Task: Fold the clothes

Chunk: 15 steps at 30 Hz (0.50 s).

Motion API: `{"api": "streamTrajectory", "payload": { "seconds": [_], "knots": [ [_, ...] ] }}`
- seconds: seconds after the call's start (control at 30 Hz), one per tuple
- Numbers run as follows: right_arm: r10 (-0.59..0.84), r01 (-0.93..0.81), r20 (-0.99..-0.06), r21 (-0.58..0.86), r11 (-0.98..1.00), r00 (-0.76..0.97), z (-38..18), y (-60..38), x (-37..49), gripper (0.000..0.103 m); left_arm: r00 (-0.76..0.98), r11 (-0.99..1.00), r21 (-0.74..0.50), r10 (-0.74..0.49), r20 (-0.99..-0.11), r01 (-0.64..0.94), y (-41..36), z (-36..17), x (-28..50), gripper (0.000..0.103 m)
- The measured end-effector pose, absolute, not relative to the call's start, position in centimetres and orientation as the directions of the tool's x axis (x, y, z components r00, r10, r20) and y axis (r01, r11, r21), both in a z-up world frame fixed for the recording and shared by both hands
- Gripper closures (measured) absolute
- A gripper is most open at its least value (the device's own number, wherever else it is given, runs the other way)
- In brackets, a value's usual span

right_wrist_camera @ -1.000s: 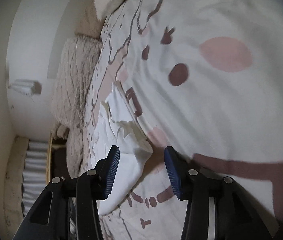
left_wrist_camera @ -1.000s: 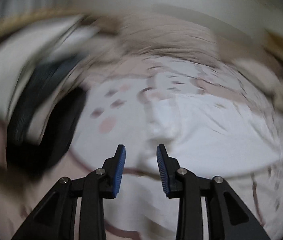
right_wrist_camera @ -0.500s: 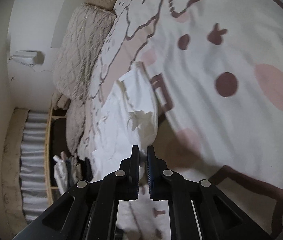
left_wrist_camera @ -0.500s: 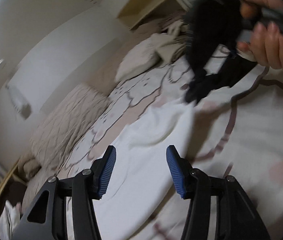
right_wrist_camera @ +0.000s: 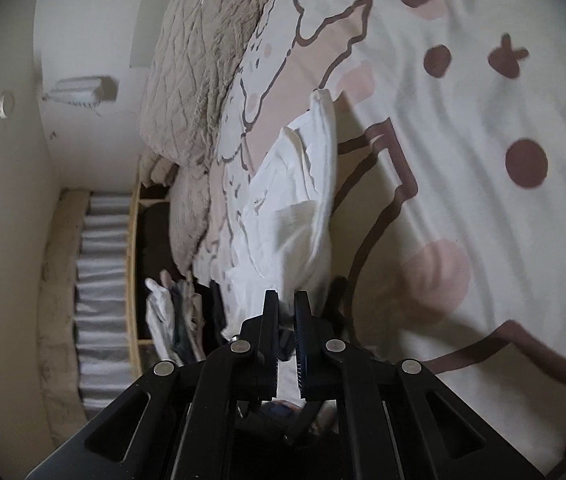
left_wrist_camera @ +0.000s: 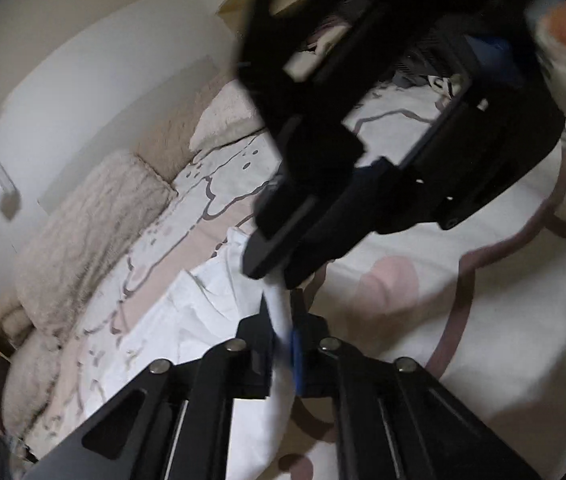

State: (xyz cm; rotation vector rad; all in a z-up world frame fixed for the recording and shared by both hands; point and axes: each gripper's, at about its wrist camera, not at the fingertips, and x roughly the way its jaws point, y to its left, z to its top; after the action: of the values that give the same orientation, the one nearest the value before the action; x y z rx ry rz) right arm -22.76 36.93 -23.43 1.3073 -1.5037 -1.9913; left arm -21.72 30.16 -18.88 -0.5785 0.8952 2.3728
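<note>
Both hand-held grippers grasp the white garment (right_wrist_camera: pixel 295 216), which trails over the bed (right_wrist_camera: pixel 463 208): left hand-held gripper (left_wrist_camera: pixel 281 320) just closed on it, right hand-held gripper (right_wrist_camera: pixel 286 312) clenched. Advise separating grips along the edge, keeping cloth taut.

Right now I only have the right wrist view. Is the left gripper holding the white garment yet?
Observer: Yes. The left gripper has just closed its jaws, and a raised fold of the white garment is pinched between them.
Operator: Where is that compared with my right gripper?
Observer: The right gripper holds the same fold, just beyond the left one's fingertips. I cannot tell whether the two touch.
Operator: Is the stretch between the two grips taut?
Observer: Only a short strip of cloth shows between them. The rest of the garment lies rumpled on the bed cover.
</note>
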Motion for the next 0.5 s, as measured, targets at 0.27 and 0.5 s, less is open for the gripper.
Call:
{"api": "streamTrajectory", "payload": {
  "seconds": [0.27,0.5],
  "knots": [
    [-0.620,-0.240,-0.515,0.847,-0.475,-0.592,-22.9,41.0,-25.3,0.026,-0.731,-0.778,0.216,0.401,-0.552,-0.590,27.2,-16.4,-23.4,0.098],
    [-0.754,-0.178,-0.488,0.870,-0.459,-0.440,-26.3,40.8,-33.6,0.026,-0.698,-0.822,0.055,0.445,-0.561,-0.567,25.1,-16.3,-24.4,0.098]
  ]
}}
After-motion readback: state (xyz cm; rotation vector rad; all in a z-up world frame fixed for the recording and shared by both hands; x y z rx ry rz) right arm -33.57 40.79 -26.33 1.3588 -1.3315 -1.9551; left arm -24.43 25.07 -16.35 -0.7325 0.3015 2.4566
